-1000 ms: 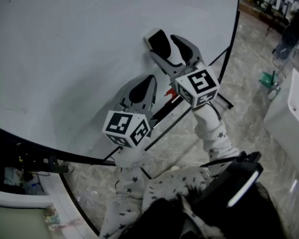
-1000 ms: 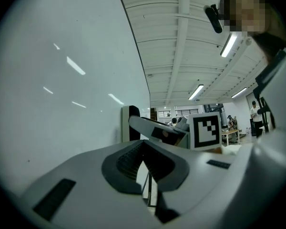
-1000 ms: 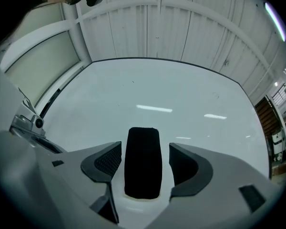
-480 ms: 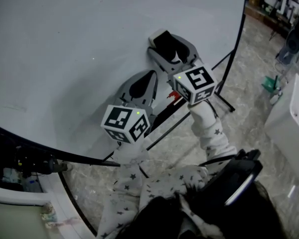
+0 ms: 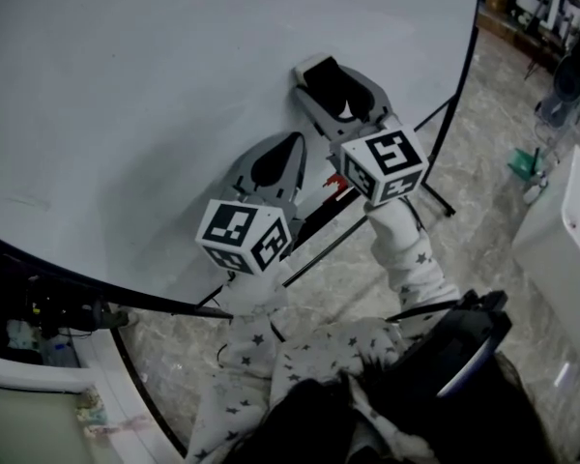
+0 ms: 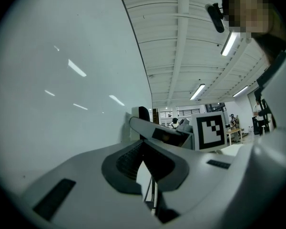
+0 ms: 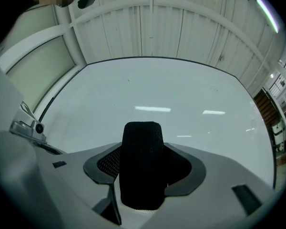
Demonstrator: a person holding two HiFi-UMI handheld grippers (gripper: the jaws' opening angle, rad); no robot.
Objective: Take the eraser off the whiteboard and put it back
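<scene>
A large whiteboard fills the upper left of the head view and also shows in the right gripper view as the whiteboard. A black eraser sits against it near its right edge. My right gripper straddles the eraser, and its jaws are closing on it. In the right gripper view the eraser stands upright between the pads, which touch both its sides. My left gripper points at the board lower left of the right one, shut and holding nothing. Its jaws meet in a narrow slit in the left gripper view.
The board's black stand legs run down to a marbled floor. A small red item lies by the board's lower rail. A green object sits on the floor at right, beside a white counter.
The right gripper's jaws have narrowed around the eraser. Both grippers edged slightly toward the board, then held still.
</scene>
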